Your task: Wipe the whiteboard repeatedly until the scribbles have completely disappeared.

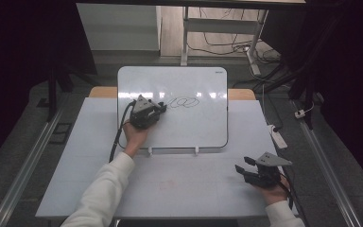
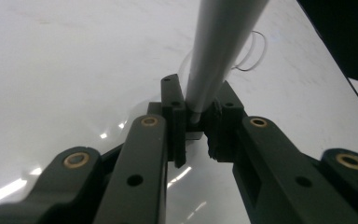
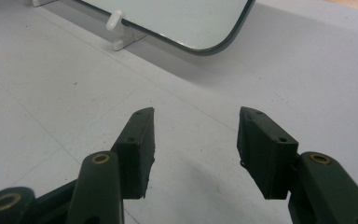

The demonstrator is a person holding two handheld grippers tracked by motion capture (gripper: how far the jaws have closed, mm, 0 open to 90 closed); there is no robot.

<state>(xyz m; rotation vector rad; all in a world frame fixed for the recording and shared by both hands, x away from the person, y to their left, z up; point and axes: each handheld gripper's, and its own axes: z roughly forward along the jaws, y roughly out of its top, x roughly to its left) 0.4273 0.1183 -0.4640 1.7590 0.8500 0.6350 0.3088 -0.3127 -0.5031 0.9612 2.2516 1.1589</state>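
Observation:
A whiteboard (image 1: pixel 203 127) stands propped on the table with a black looping scribble (image 1: pixel 184 102) near its upper middle. My left gripper (image 1: pixel 161 109) is over the board's left part, just left of the scribble. In the left gripper view its jaws are shut on a grey-white marker (image 2: pixel 219 51) that slants up and away toward the drawn loops (image 2: pixel 256 51). My right gripper (image 1: pixel 244 164) rests low at the table's front right, jaws open with nothing between them (image 3: pixel 196 140). The board's lower corner (image 3: pixel 205 46) lies ahead of it.
The board rests on small white feet (image 1: pixel 150 151) at its bottom edge. A white power strip (image 1: pixel 278 136) and cables lie past the table's right edge. A desk frame (image 1: pixel 217 28) stands beyond the table.

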